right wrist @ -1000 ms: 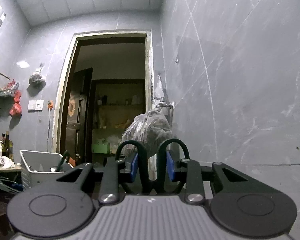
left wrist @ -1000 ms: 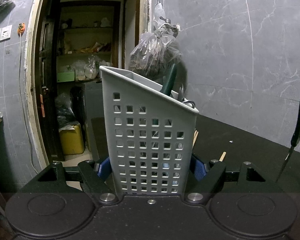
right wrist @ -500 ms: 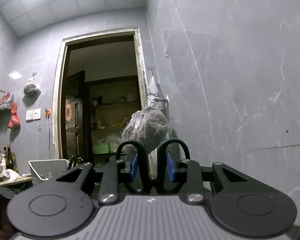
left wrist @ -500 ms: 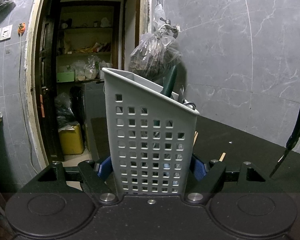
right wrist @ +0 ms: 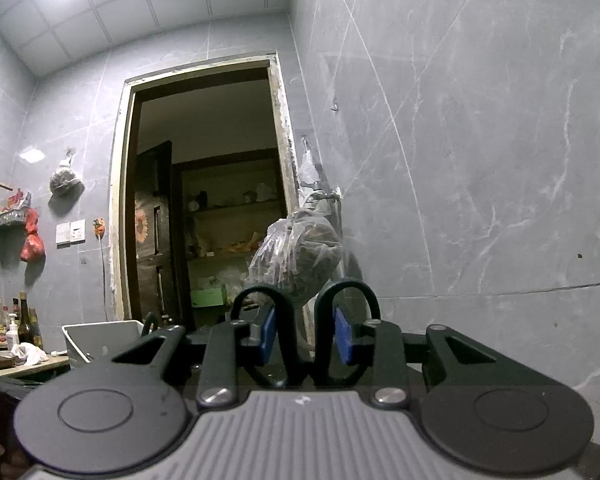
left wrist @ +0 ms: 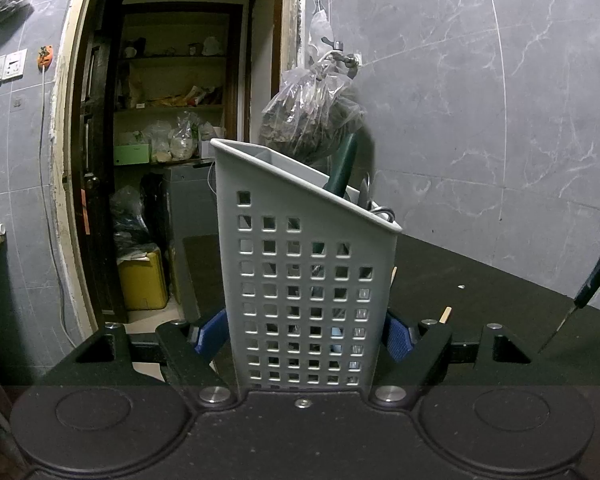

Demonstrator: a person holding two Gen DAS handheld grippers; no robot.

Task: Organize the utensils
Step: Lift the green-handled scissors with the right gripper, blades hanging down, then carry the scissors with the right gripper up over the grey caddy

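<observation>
A grey perforated utensil holder (left wrist: 300, 280) stands upright between the blue pads of my left gripper (left wrist: 304, 336), which is shut on its lower sides. A green handle (left wrist: 342, 172) and some metal utensils stick out of its top. My right gripper (right wrist: 305, 336) has a pair of black scissors (right wrist: 300, 320) between its blue pads, loops rising above the fingers; its jaws are opening slightly while the pads still hold the handles. In the left wrist view the scissors (left wrist: 592, 280) hang at the far right, blade tip down. The holder (right wrist: 100, 340) shows low left in the right wrist view.
The black countertop (left wrist: 480, 280) runs along a grey tiled wall (left wrist: 480, 120). A wooden stick (left wrist: 445, 314) lies behind the holder. A plastic bag (left wrist: 312, 120) hangs from a tap beside an open doorway (left wrist: 160, 160). Bottles (right wrist: 8, 324) stand at the far left.
The scissors at the right of the left wrist view have tilted and shifted toward the frame's edge. The right wrist view has rolled and now points higher. The holder has stayed put.
</observation>
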